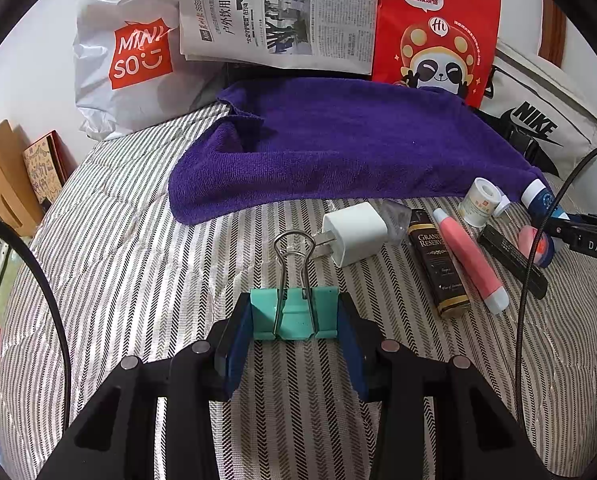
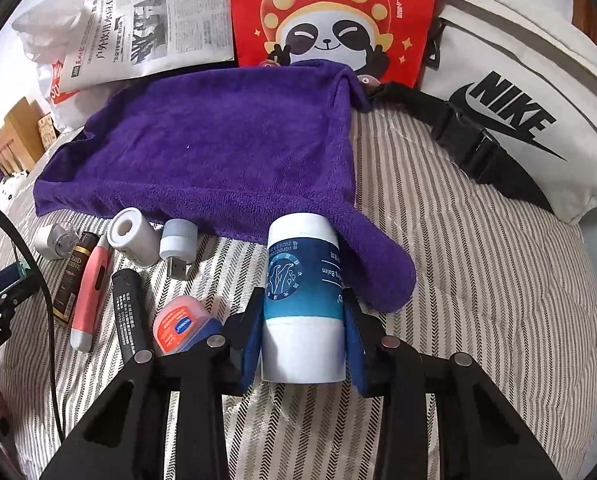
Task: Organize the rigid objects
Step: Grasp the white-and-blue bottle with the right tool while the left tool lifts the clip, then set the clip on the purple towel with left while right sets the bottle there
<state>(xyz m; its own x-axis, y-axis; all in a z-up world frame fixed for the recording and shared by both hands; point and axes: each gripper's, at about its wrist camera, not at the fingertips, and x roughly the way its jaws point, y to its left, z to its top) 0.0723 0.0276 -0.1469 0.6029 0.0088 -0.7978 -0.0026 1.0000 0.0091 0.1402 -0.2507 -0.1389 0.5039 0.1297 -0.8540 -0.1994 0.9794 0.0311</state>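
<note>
Gripping a teal binder clip (image 1: 294,314) between blue pads, left gripper (image 1: 294,340) low over striped bedding (image 1: 138,280), just short of a white charger plug (image 1: 356,234). Clamped on a blue-and-white balm stick (image 2: 303,304), right gripper (image 2: 303,344) beside purple towel (image 2: 218,152), near pink pen (image 2: 92,292), black tube (image 2: 128,312) and small jar (image 2: 180,322).
</note>
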